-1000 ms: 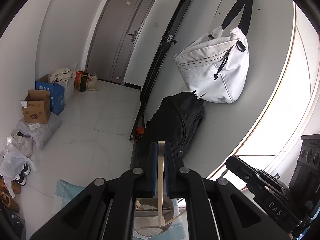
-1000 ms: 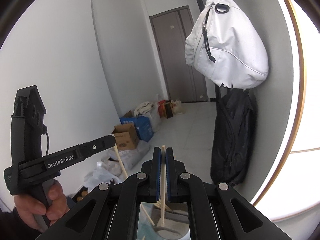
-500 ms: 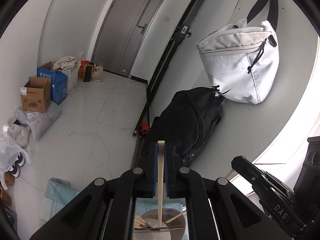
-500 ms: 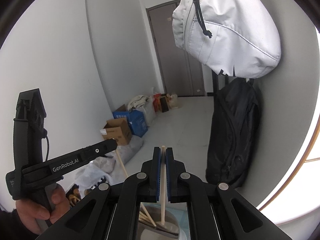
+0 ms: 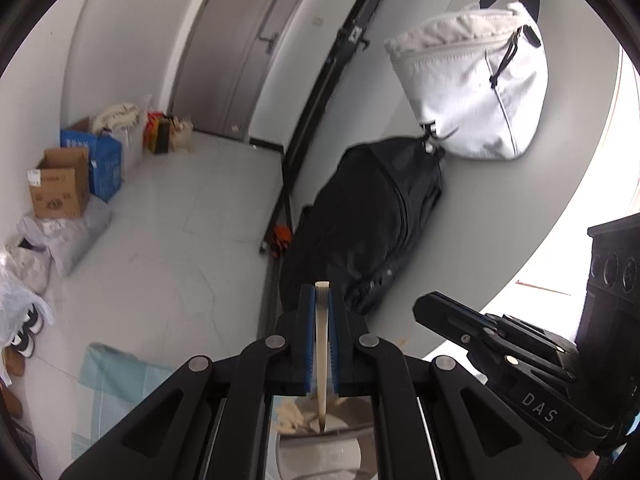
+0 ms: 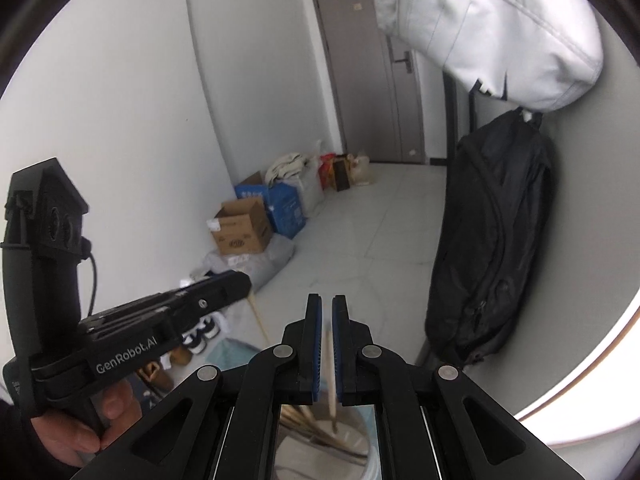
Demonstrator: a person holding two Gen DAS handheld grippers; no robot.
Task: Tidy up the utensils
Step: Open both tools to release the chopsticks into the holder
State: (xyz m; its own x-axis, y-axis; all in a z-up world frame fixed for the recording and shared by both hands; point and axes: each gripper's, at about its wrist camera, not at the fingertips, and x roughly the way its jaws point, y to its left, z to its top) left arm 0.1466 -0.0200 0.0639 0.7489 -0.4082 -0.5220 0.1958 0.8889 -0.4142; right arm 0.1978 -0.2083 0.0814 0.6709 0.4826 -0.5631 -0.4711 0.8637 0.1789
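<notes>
My left gripper (image 5: 321, 300) is shut on a pale wooden chopstick (image 5: 321, 344) that points down into a round metal holder (image 5: 320, 446) below the jaws. My right gripper (image 6: 327, 312) has its jaws slightly apart; a blurred wooden chopstick (image 6: 330, 376) stands loose in the gap and runs down into the metal holder (image 6: 320, 440), which holds several wooden sticks. The left gripper body (image 6: 120, 340) shows in the right wrist view with its chopstick (image 6: 258, 320). The right gripper body (image 5: 504, 356) shows in the left wrist view.
A light blue mat (image 5: 108, 376) lies under the holder. A black backpack (image 5: 368, 220) and a white bag (image 5: 472, 92) hang on the wall to the right. Cardboard boxes (image 5: 60, 188), bags and shoes (image 5: 24, 336) line the left wall. A grey door (image 5: 240, 48) is at the far end.
My right gripper's jaws have parted and its chopstick has slipped down between them toward the holder. Both views have tilted further down. The left gripper still clamps its chopstick.
</notes>
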